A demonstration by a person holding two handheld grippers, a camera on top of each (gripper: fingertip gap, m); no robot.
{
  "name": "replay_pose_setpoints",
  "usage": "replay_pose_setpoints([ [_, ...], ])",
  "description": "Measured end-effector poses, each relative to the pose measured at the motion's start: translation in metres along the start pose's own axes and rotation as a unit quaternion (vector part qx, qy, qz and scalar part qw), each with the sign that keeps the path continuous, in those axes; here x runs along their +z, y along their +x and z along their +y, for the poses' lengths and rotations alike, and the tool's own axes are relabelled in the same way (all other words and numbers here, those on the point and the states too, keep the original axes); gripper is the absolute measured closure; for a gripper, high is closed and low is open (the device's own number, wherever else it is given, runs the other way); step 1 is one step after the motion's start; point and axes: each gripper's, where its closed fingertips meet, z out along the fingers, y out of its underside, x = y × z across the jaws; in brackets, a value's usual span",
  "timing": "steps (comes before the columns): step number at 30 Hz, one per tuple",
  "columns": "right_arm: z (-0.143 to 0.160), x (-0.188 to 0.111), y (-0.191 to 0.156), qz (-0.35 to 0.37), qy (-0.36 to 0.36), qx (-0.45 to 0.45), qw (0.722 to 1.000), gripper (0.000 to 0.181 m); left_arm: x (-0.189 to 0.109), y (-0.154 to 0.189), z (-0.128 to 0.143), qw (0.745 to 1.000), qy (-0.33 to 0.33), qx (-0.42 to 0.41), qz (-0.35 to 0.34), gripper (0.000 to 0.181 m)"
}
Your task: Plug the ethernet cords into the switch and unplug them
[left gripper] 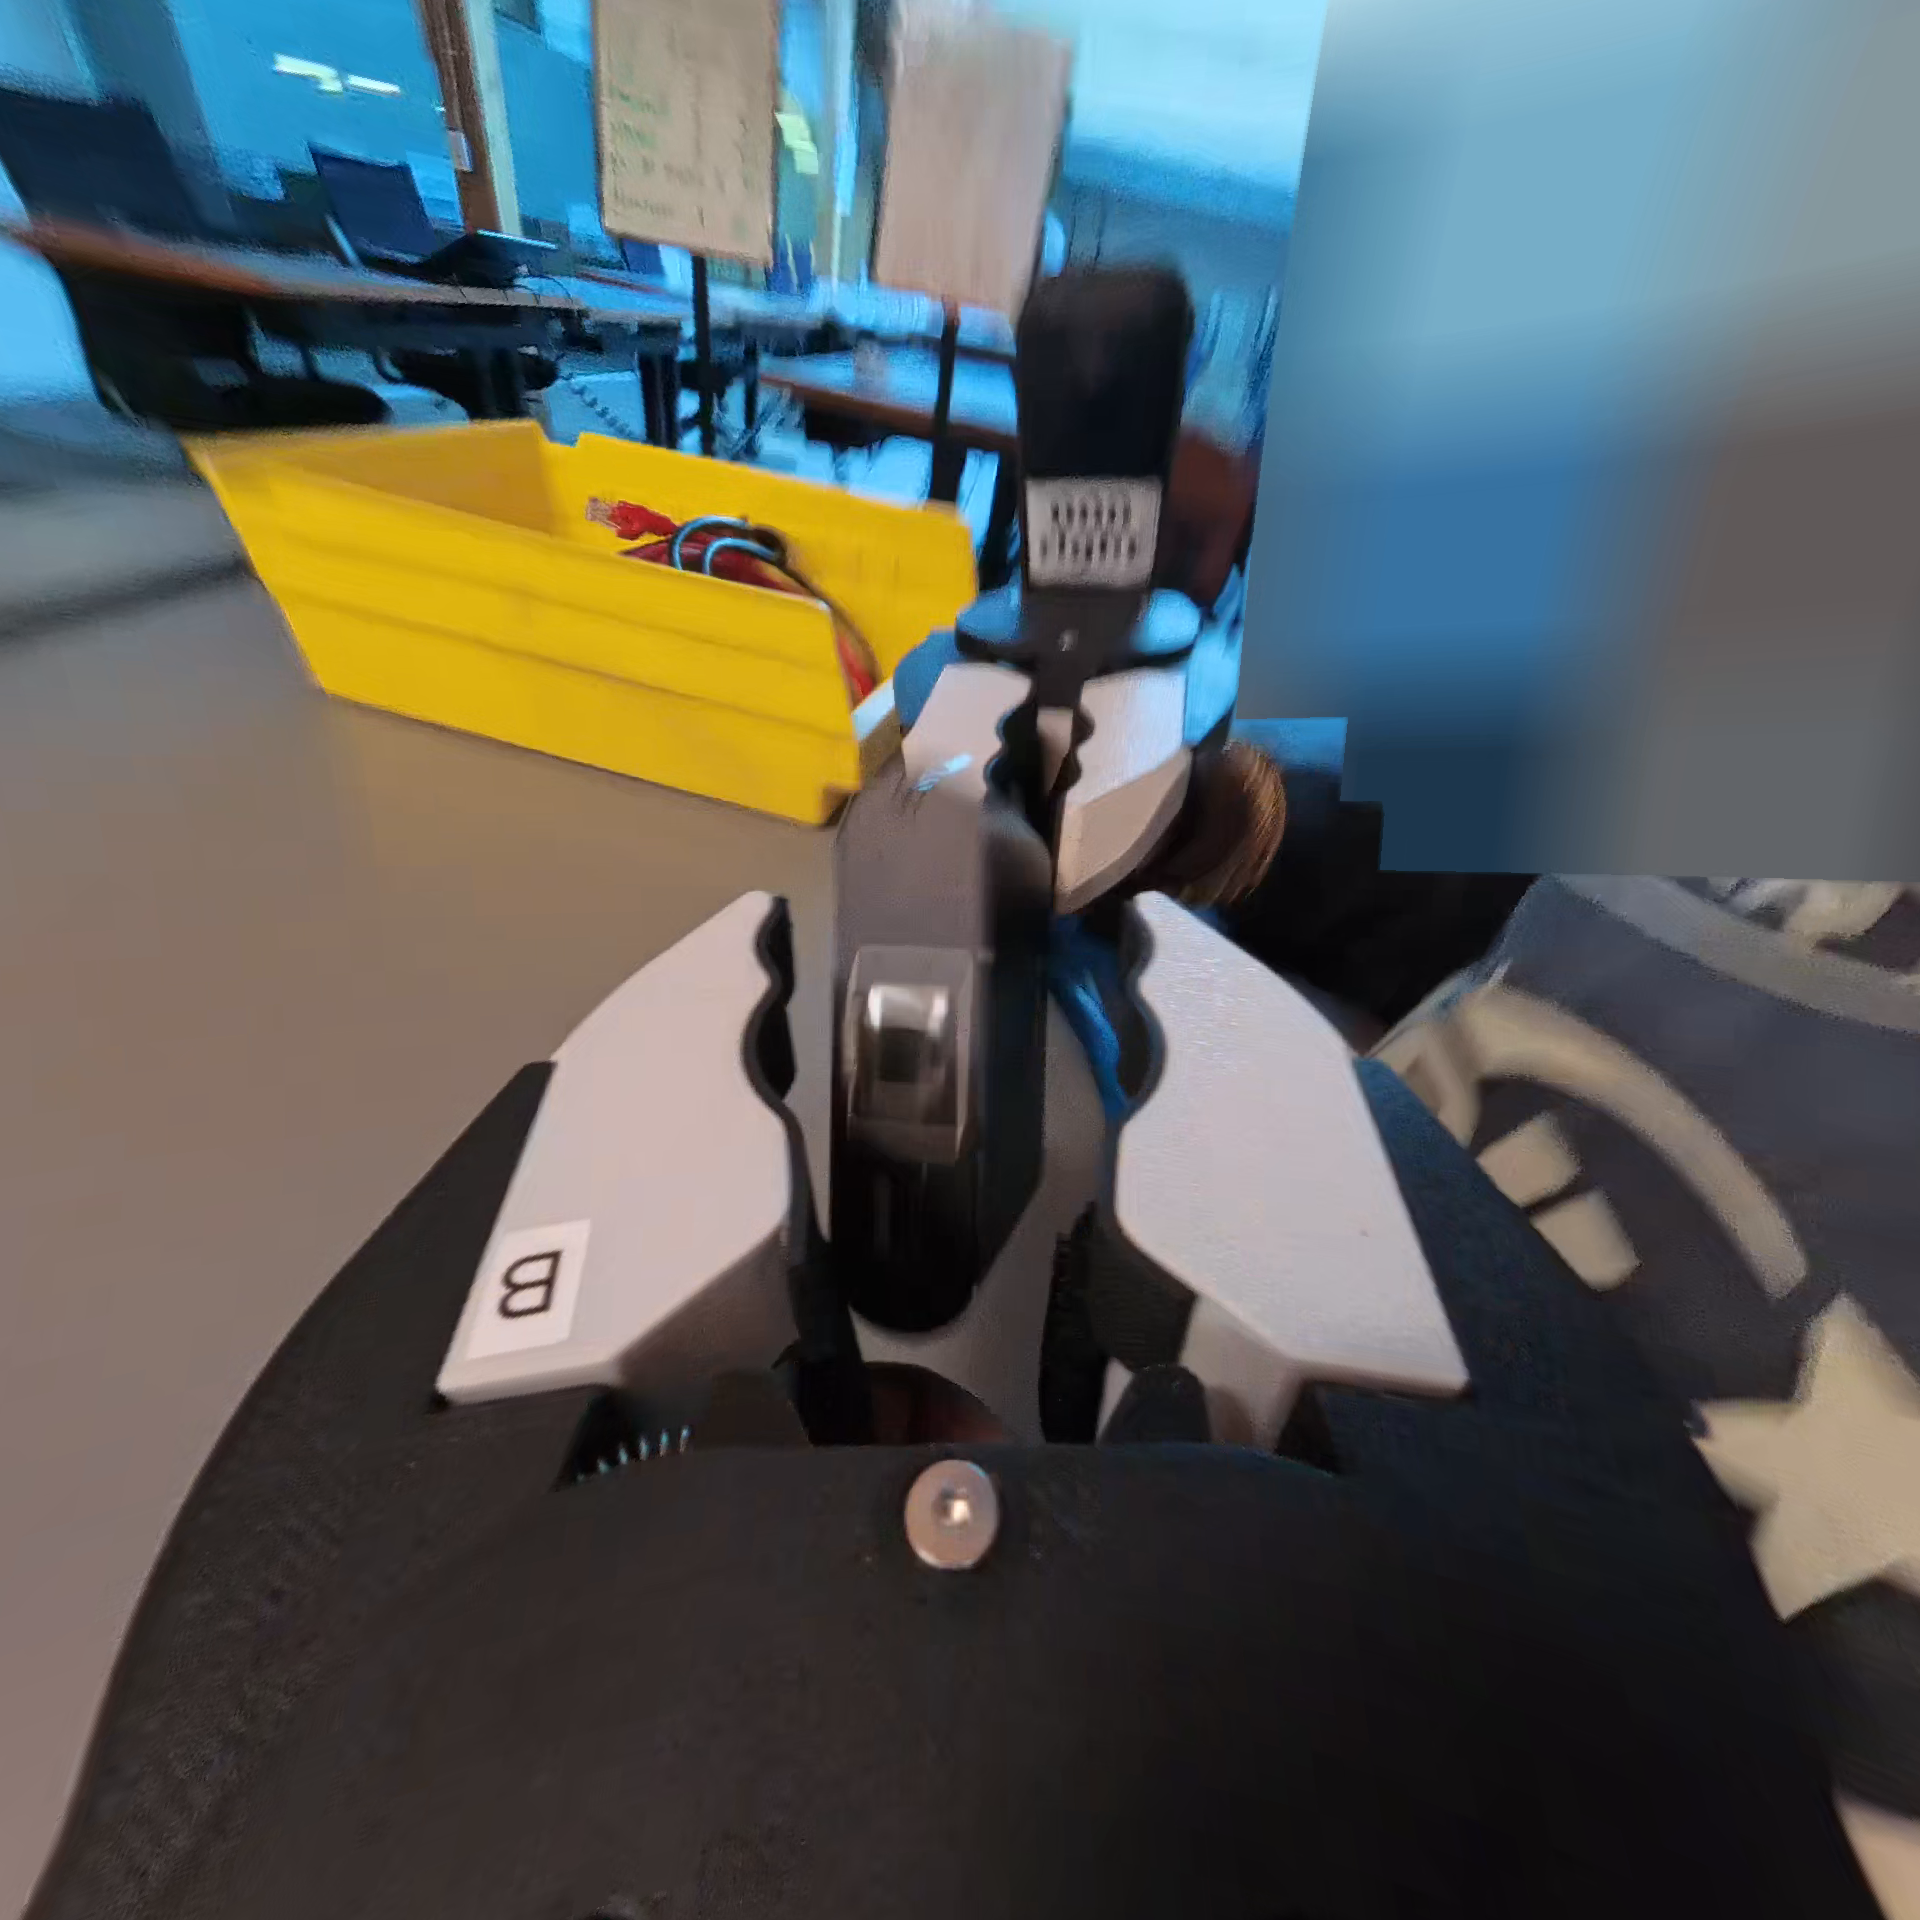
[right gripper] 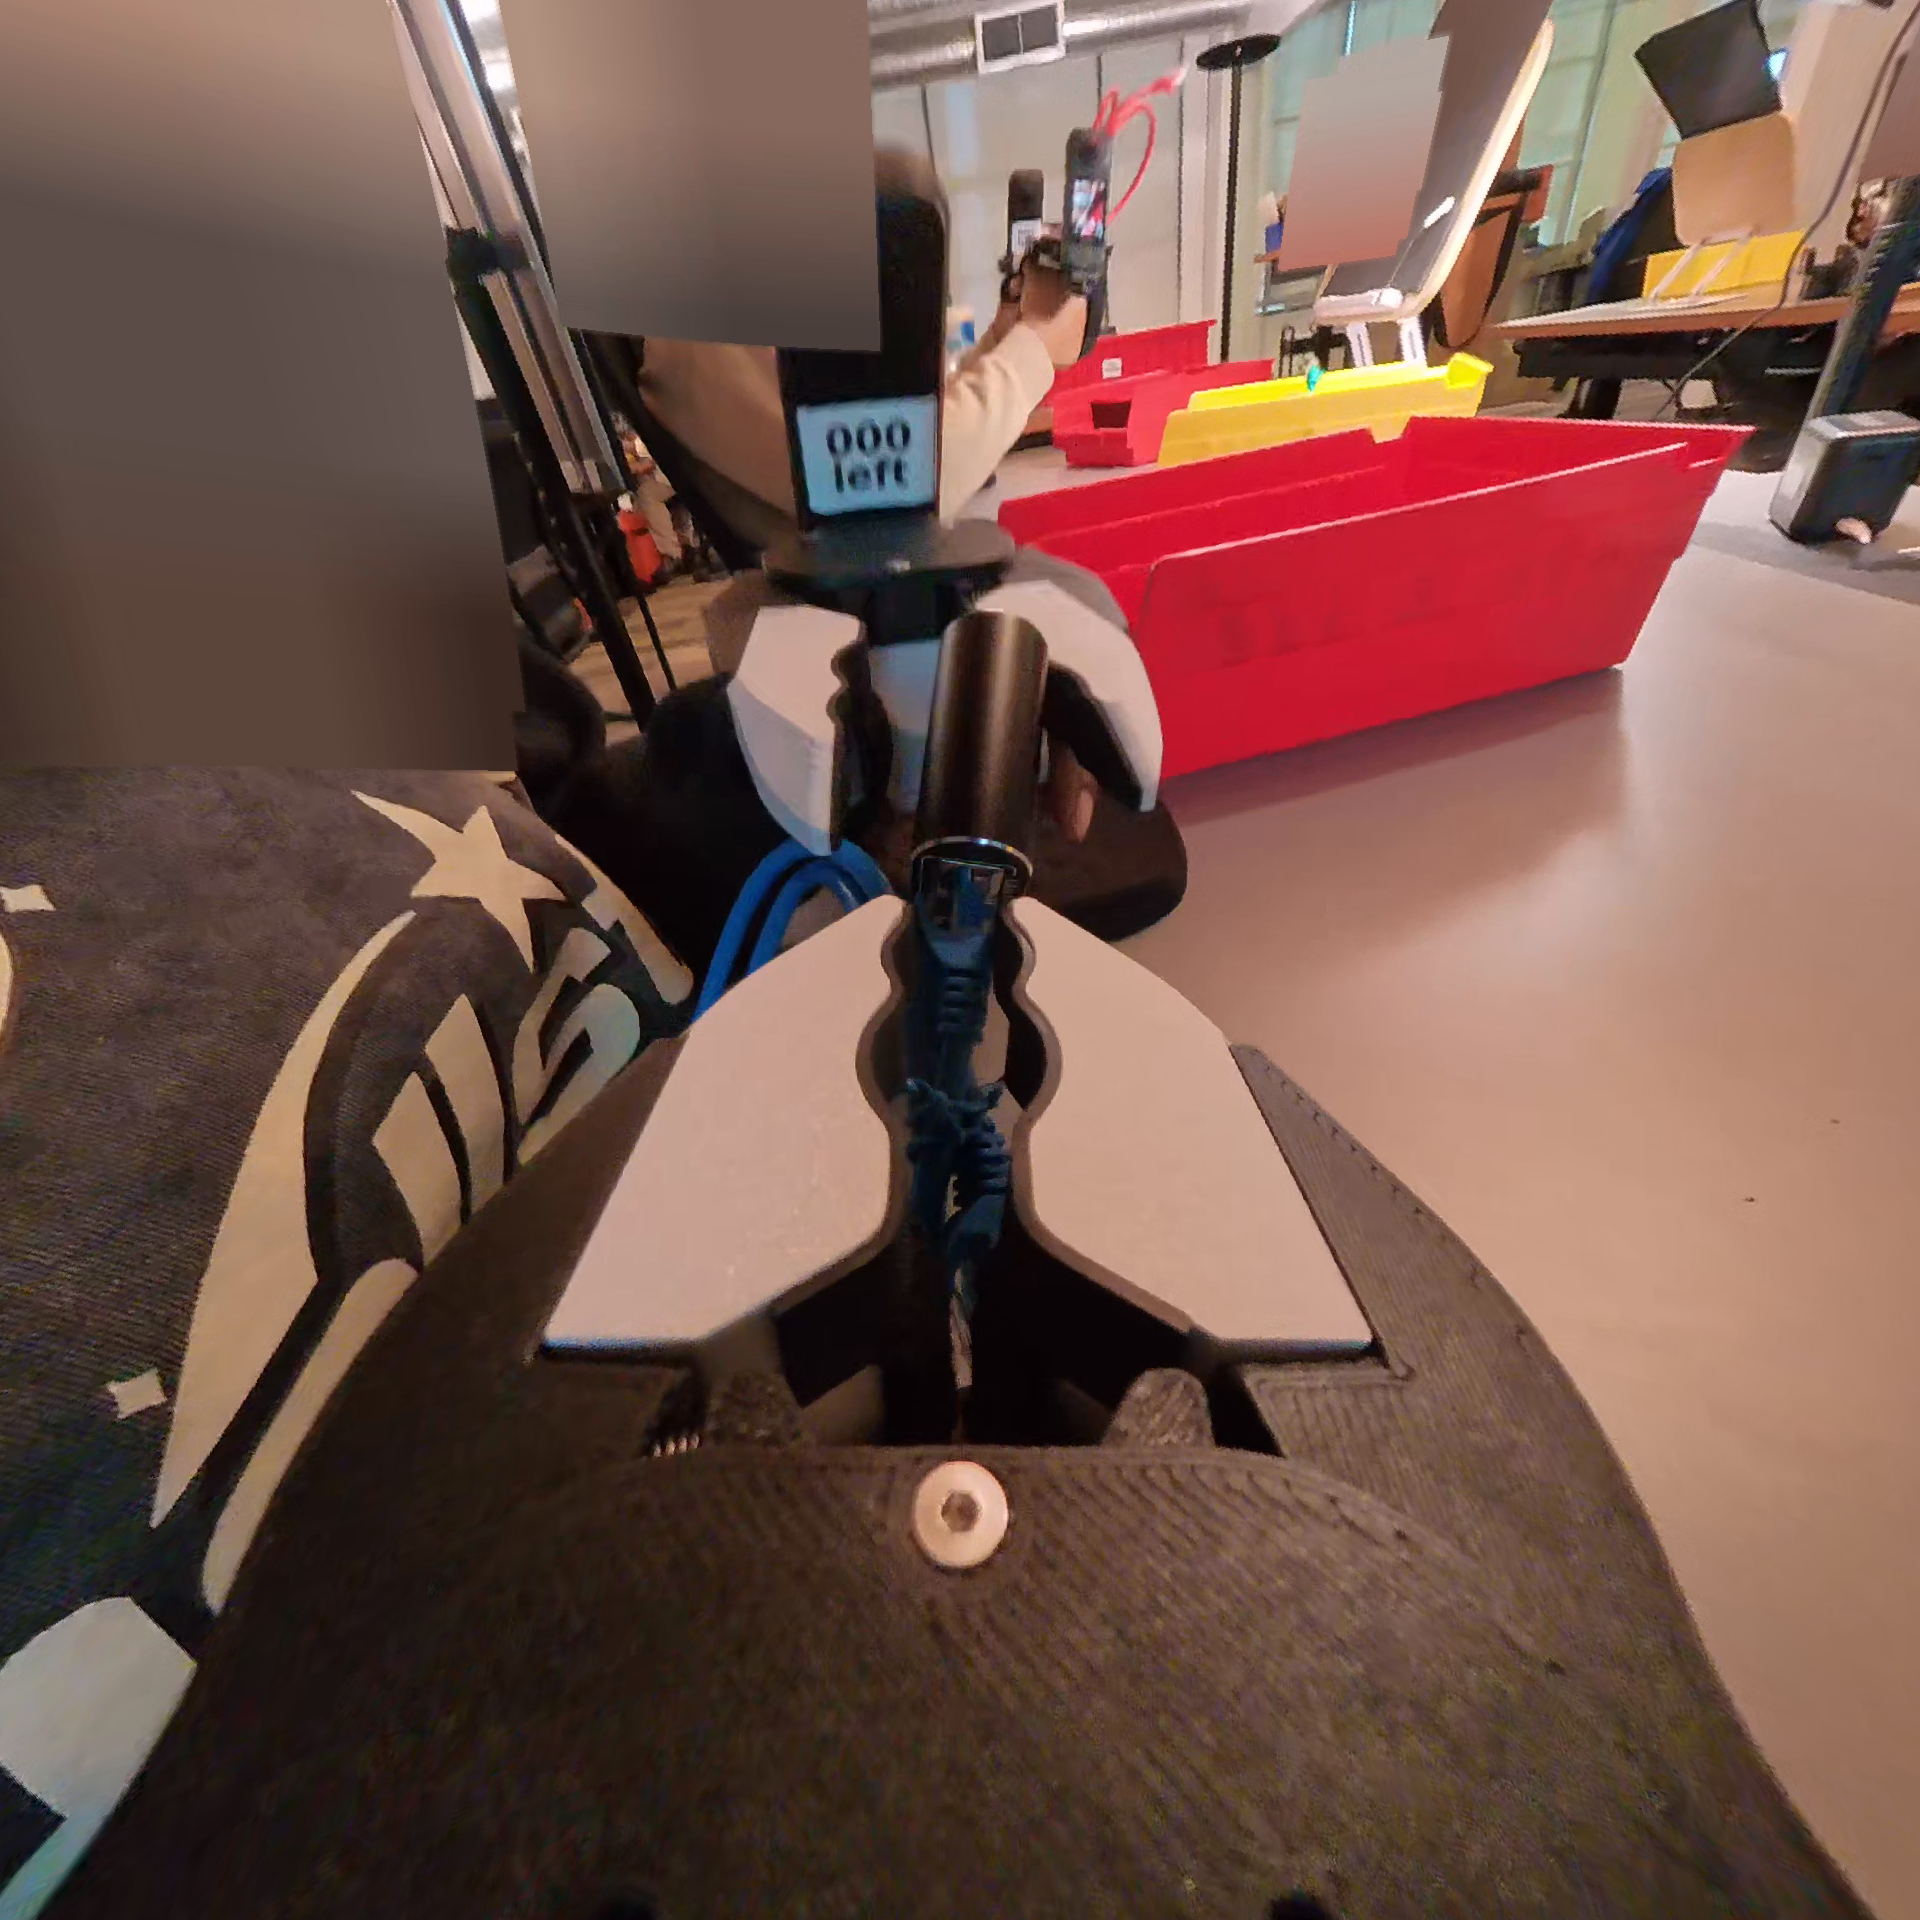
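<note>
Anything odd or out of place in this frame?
Nothing looks damaged or spilled. One oddity: the switch is held up off the table in the left tongs, not resting flat, while the right tongs bring the blue ethernet cord to it.

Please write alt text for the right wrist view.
The right tool is shut on a blue ethernet cord, its plug meeting the switch held by the left tool. A red bin stands behind on the grey table.

Switch (left gripper: 914, 1091): dark, slim body seen end-on, upright between the left gripper's (left gripper: 951, 997) grey fingers, metal-rimmed port facing the right gripper (right gripper: 956, 935).
Ethernet cord (right gripper: 956, 1101): blue, ribbed boot pinched between the right gripper's fingers, plug tip at the port mouth; whether seated cannot be told.
Cord slack (right gripper: 774, 904): blue loop left of the fingers.
</note>
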Motion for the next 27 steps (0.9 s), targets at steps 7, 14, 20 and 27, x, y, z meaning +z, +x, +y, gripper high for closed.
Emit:
replay_pose_setpoints([
  [7,0.006,0.005,-0.004,0.0,-0.025,-0.023,0.999,0.168,0.0,0.008,0.013,0.996,-0.03,0.053,0.071,0.153],
  [14,0.01,0.01,-0.003,0.034,-0.035,-0.068,0.996,0.166,-0.006,0.01,0.013,0.995,-0.001,0.085,0.06,0.155],
  [20,0.008,0.012,-0.001,0.061,-0.027,-0.103,0.992,0.166,-0.01,0.009,0.01,0.995,0.016,0.075,0.067,0.155],
  [27,0.008,0.013,-0.002,0.074,-0.019,-0.101,0.992,0.167,-0.011,0.012,0.01,0.991,0.024,0.127,0.04,0.155],
])
